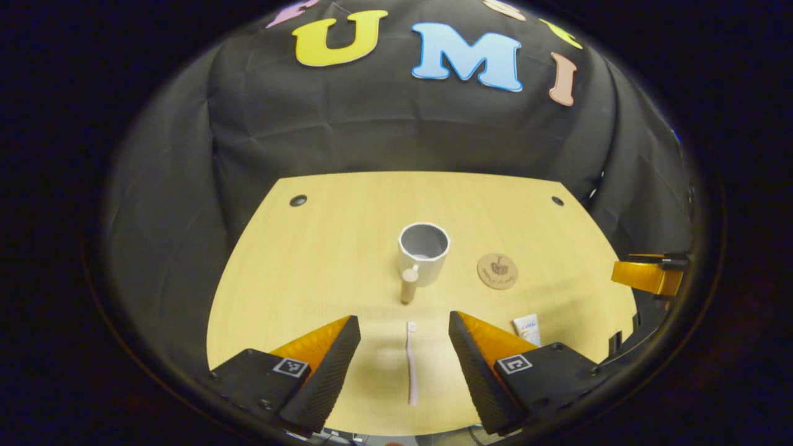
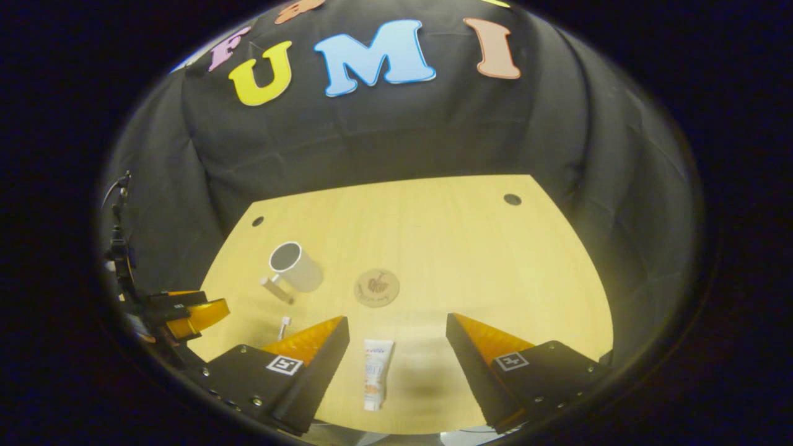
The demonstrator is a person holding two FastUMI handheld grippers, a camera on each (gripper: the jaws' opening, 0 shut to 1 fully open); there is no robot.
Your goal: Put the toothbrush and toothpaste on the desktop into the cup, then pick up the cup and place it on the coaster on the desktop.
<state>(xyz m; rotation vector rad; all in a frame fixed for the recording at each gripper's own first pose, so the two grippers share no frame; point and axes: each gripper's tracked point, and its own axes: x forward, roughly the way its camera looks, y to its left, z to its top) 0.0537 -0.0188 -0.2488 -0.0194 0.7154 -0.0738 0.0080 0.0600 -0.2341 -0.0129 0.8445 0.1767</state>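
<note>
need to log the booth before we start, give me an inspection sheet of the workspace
surface: pale wood desktop, two round holes near its far corners
job's things: toothbrush flat between the left gripper's jaws; toothpaste flat between the right gripper's jaws; cup upright with a wooden handle, nothing seen inside; coaster bare beside the cup
clutter: nothing seen
grippers: left gripper open, right gripper open, both above the near edge
cables: thin wire by the left gripper
surroundings: black cloth wall
</note>
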